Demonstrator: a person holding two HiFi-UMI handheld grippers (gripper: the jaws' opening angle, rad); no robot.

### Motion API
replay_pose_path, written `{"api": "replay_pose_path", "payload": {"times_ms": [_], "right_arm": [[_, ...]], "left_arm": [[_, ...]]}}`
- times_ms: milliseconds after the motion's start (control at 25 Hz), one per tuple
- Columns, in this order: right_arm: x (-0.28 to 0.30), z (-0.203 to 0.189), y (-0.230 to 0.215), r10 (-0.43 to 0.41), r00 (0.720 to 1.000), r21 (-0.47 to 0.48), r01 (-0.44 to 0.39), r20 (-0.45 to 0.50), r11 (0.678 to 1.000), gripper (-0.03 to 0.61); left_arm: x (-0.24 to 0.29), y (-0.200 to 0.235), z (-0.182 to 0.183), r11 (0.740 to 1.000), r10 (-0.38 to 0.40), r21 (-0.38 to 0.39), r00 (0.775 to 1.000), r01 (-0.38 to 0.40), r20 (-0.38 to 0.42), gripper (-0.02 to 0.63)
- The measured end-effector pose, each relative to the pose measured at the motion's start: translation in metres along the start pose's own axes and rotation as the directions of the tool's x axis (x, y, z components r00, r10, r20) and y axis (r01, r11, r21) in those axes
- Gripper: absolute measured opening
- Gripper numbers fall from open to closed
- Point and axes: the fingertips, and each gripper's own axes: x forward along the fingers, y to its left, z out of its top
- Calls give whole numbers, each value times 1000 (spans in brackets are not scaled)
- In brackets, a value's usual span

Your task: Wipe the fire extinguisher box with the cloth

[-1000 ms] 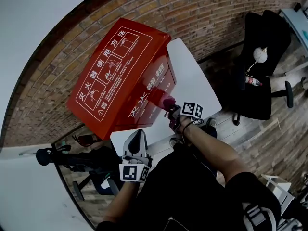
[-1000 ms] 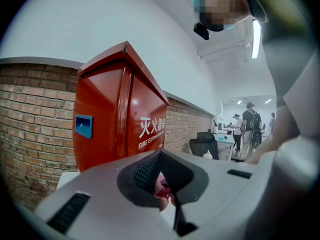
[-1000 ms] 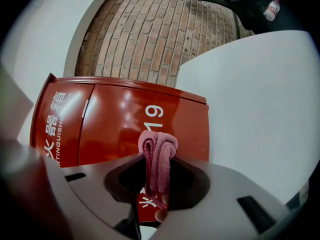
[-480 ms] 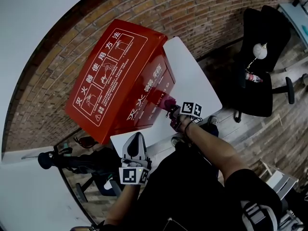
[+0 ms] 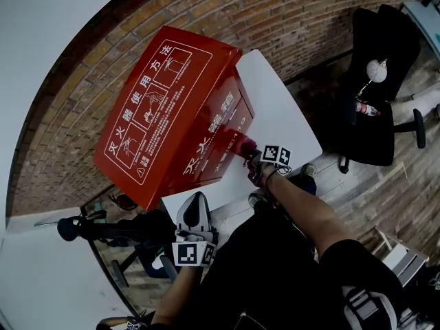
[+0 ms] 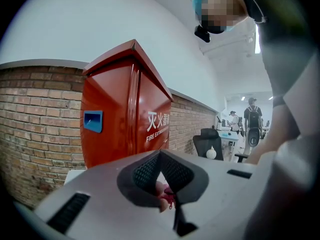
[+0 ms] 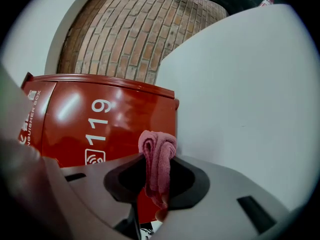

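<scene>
Still clamps the pink cloth point(image 5: 242, 145) in the shut fingers of the right gripper point(image 5: 249, 155), pressed against the fire extinguisher box point(image 5: 172, 108) at frame centre, nudged slightly rightward since earlier. Keeps the left gripper point(image 5: 198, 199) low, fingers together, empty, below the white counter point(image 5: 278, 108).

The box point(image 5: 172, 115) is red, the cloth point(image 7: 157, 159) pink.

A white table point(image 5: 285, 112) stands against a brick wall point(image 5: 289, 19) that sweeps from nine to one o'clock in the head view. A black office chair point(image 5: 375, 126) sits at two o'clock on the wooden plank floor point(image 5: 392, 198), and a black handlebar point(image 5: 75, 227) shows at eight o'clock.
</scene>
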Motion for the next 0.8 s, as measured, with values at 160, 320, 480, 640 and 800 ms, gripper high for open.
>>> {"api": "replay_pose_path", "payload": {"times_ms": [160, 320, 480, 640, 800], "right_arm": [[9, -2, -24, -31, 999, -11, 31, -16, 999, 106], [10, -2, -25, -53, 998, 19, 53, -15, 998, 106], [10, -3, -28, -99, 995, 17, 99, -18, 995, 106], [11, 3, -34, -139, 990, -3, 139, -36, 990, 106], [11, 18, -37, -148, 988, 0, 148, -50, 989, 106]], "left_arm": [[0, -1, -1, 1000, 3, 6, 1000, -3, -3, 29], [0, -4, 3, 1000, 10, 17, 1000, -10, -10, 29], [0, -7, 8, 999, 20, 27, 1000, -19, -18, 29], [3, -6, 16, 998, 56, 35, 998, -57, 5, 29], [9, -6, 23, 993, 117, -2, 993, -117, 13, 29]]}}
